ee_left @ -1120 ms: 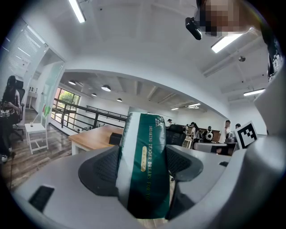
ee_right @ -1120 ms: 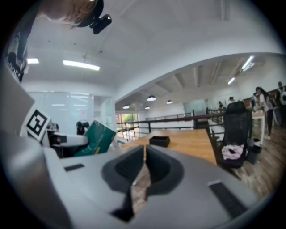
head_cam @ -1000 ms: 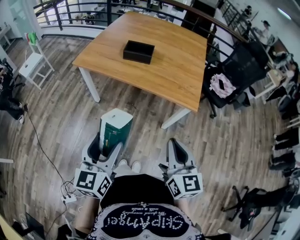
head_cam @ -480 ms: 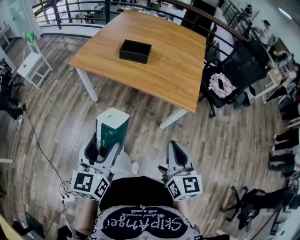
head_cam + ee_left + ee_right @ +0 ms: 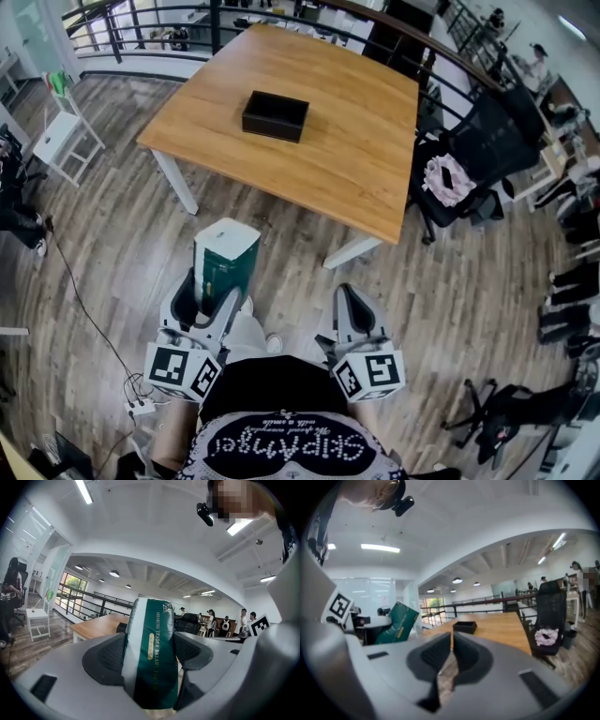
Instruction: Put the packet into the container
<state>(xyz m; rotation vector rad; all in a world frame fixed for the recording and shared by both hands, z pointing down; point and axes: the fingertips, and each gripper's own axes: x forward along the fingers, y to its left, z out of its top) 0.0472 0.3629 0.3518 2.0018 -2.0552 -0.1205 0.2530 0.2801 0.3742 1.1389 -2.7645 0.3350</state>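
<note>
Compared with half a second ago, the worktop (image 5: 356,159) and the black container (image 5: 275,115) are sitting slightly lower and further right in the head view, while the packet (image 5: 225,265) is staying at about the same spot in front of the person. Closest in, the left tongs (image 5: 212,289) are grasping this green-and-white packet, which is standing upright with a pad pressing on each side. Beside them, the right tongs (image 5: 352,295) are clenched, their pads nearly meeting with nothing between them. Both are hovering over the wooden floor (image 5: 281,234), and the packet is hanging short of the worktop's near edge, well apart from the container. Farther off, the open container is resting on the worktop, toward its far left part. A black office chair (image 5: 487,141) carrying a pink cloth (image 5: 448,173) is standing just beside the worktop's right edge.
</note>
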